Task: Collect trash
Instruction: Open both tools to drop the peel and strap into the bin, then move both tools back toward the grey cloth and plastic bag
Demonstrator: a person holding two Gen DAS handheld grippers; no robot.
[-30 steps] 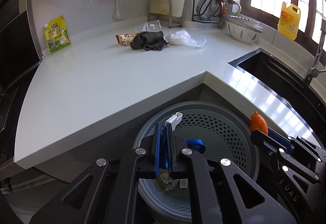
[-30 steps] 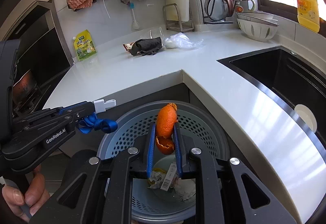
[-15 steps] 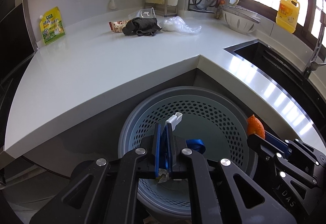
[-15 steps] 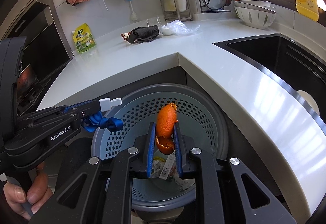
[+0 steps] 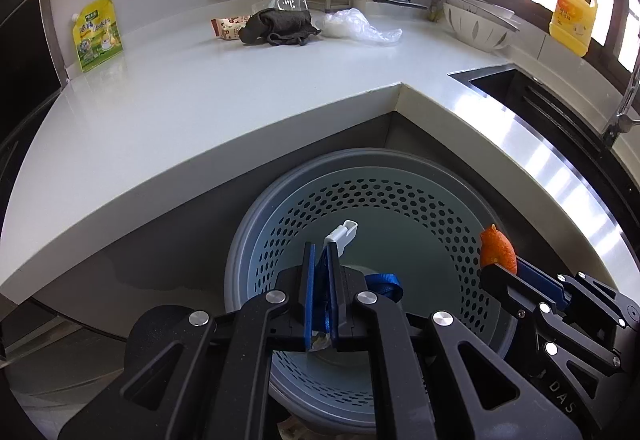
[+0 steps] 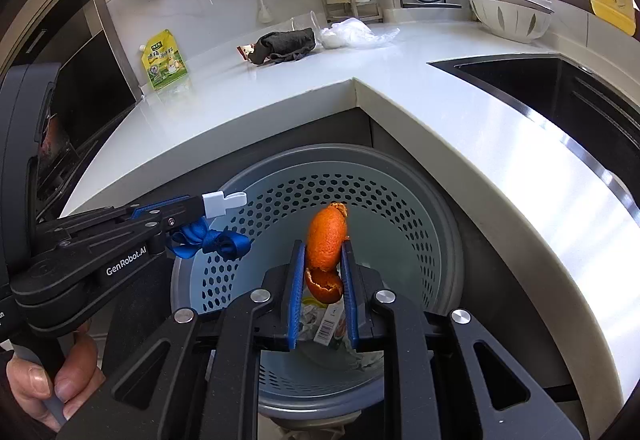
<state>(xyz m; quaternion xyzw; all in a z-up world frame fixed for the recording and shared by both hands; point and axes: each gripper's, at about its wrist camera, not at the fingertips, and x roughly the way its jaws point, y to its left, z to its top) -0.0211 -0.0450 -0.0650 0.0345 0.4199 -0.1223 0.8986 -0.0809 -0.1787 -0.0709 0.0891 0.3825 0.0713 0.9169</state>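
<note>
Both grippers hang over the perforated grey bin (image 6: 400, 199); the right gripper (image 6: 323, 268) clamps a dimpled orange peel (image 6: 325, 240), long axis upright and pointing away; the left gripper (image 5: 323, 276), fully closed, pinches a white clip (image 5: 343, 234) with blue ribbon (image 5: 382, 284); beyond, the smooth white counter (image 5: 200, 99) carries a crumpled dark cloth (image 5: 280, 25).

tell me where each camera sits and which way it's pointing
Left wrist: sits on the left tool, aimed forward and down into the trash basket below the counter; own fingers shut on a white clip with blue ribbon; the right tool shows at right.
Right wrist: sits on the right tool, aimed down into the same basket; its fingers grip an orange peel; the left tool and a hand show at left.
Shared: basket, counter, dark cloth, sink, each other's tool.
</note>
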